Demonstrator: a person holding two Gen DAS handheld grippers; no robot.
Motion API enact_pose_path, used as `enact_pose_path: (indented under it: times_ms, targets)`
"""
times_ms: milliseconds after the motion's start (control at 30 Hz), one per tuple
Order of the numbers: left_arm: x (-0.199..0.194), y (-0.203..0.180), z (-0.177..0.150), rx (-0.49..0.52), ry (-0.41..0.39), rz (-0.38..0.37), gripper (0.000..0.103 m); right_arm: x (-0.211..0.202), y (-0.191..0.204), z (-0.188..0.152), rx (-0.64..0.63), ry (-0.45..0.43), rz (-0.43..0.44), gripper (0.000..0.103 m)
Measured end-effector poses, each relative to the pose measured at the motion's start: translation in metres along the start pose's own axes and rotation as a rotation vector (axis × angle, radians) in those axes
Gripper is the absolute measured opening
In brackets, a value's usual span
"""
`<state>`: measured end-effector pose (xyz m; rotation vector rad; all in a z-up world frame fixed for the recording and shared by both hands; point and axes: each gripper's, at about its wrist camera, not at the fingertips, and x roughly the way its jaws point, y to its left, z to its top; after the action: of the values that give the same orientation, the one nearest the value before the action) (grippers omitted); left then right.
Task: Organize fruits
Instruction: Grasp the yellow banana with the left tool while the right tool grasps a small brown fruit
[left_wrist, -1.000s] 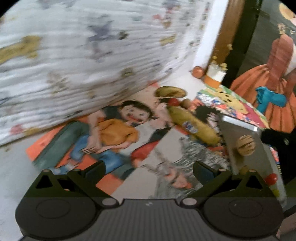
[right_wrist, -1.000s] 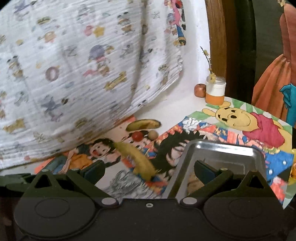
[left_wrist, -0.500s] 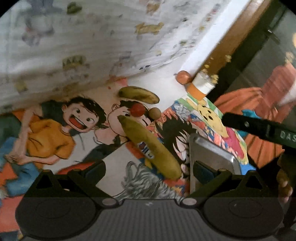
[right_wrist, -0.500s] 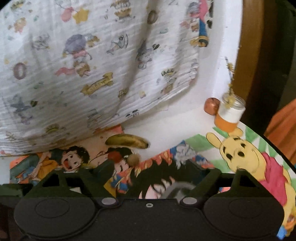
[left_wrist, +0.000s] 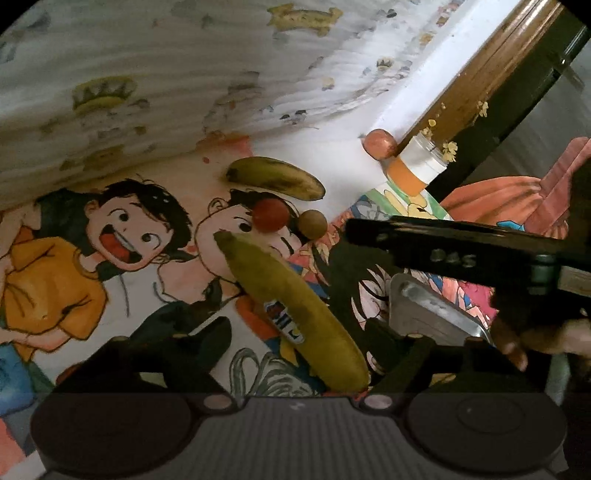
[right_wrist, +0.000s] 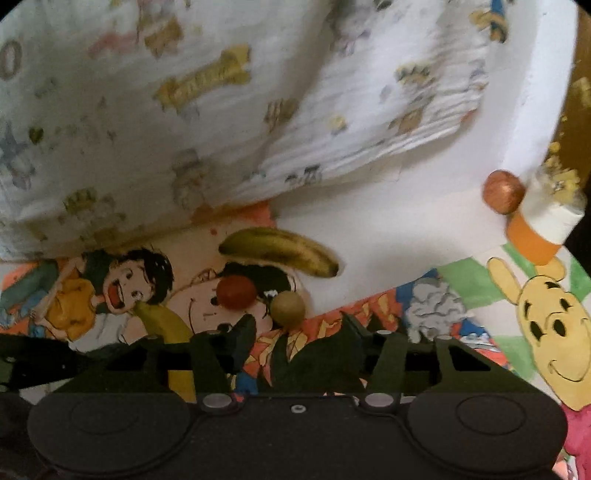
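Bananas: two; round fruits: three

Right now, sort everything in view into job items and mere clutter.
Job: stickered banana, spotted banana, red fruit, brown fruit, metal tray.
Clutter: orange-banded jar, reddish ball, printed cloth, cartoon mats.

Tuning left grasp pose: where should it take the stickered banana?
Take the stickered banana across its thick middle near the sticker, from above, fingers straddling its width. It lies flat and clear of the red fruit by its far tip.
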<state>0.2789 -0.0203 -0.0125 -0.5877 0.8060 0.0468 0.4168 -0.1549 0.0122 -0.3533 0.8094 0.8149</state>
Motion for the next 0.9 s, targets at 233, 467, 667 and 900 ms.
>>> enact_pose_path:
  times_ms: [233, 467, 667, 900]
  targets:
    - [0.007, -0.007, 0.003, 0.055, -0.013, 0.035, 0.070, 0.026, 0.000, 0.002, 0.002, 0.030, 0.028, 0.047]
    - [0.007, -0.004, 0.001, 0.067, -0.041, 0.028, 0.065, 0.040, 0.003, 0.004, -0.010, 0.039, 0.052, 0.043]
    - [0.008, 0.000, 0.001, 0.037, -0.048, 0.004, 0.059, 0.048, 0.004, 0.011, -0.006, 0.038, 0.049, 0.036]
    - [0.008, 0.010, 0.003, -0.025, -0.055, -0.026, 0.051, 0.041, 0.005, 0.010, -0.023, 0.038, 0.042, 0.028]
